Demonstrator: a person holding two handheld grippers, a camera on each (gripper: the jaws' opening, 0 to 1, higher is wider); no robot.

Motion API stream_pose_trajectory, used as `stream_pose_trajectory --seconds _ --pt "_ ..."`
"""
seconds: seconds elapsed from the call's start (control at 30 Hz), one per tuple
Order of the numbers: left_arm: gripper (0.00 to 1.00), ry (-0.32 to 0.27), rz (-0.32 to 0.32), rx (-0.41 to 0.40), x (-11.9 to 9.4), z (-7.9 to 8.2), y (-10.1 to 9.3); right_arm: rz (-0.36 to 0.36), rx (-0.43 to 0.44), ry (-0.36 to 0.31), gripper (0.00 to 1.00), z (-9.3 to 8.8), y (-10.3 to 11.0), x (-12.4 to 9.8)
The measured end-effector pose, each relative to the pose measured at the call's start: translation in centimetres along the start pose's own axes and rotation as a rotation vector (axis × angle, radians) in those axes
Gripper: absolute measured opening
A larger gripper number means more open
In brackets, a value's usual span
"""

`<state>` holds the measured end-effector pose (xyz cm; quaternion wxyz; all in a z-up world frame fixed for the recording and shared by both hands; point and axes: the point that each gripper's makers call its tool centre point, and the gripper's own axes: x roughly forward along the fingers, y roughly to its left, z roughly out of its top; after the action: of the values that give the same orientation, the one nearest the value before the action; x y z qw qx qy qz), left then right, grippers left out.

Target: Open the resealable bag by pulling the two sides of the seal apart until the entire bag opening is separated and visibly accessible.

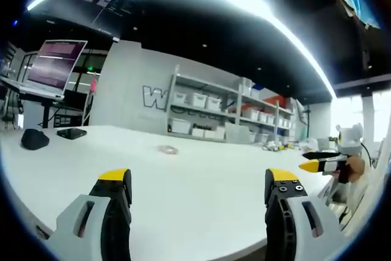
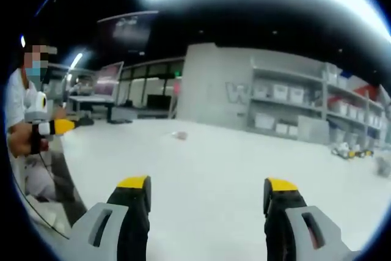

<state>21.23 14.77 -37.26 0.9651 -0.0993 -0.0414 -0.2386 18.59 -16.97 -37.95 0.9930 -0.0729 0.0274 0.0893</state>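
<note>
One small clear resealable bag point(image 1: 167, 149) lies alone far out on the white table point(image 1: 201, 200), well apart from both grippers. The left gripper point(image 1: 198, 186) and the right gripper point(image 2: 208, 191) each hover with two yellow-tipped jaws spread wide, holding nothing. In the left gripper view one dark mouse point(image 1: 34, 139) and one phone point(image 1: 72, 132) lie near the table's far left edge, with broad bare tabletop between them and the bag.

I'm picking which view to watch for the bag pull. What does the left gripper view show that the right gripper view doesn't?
Left gripper view only: a laptop, a dark mouse and a phone on the table.
Right gripper view only: a person at the table's edge.
Both: the small resealable bag far out on the white table, shelves behind, open jaws.
</note>
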Motion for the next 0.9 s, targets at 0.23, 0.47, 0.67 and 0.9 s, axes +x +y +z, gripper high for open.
stream_pose_trajectory --seconds 0.23,0.47,0.67,0.9 --pt "0.89 -0.001 0.003 -0.004 0.14 -0.06 0.48 0.0 -0.002 0.0 0.75 0.05 -0.02 0.09" --pt "0.89 0.0 0.002 -0.004 0.16 -0.03 0.45 0.003 -0.002 0.003 0.75 -0.04 -0.1 0.18" --pt "0.89 0.005 0.002 -0.004 0.22 -0.25 0.53 0.006 -0.004 0.004 0.75 0.0 -0.05 0.2" --pt "0.89 0.009 -0.004 -0.004 0.31 -0.43 0.53 0.012 -0.004 0.008 0.75 -0.06 0.15 0.38"
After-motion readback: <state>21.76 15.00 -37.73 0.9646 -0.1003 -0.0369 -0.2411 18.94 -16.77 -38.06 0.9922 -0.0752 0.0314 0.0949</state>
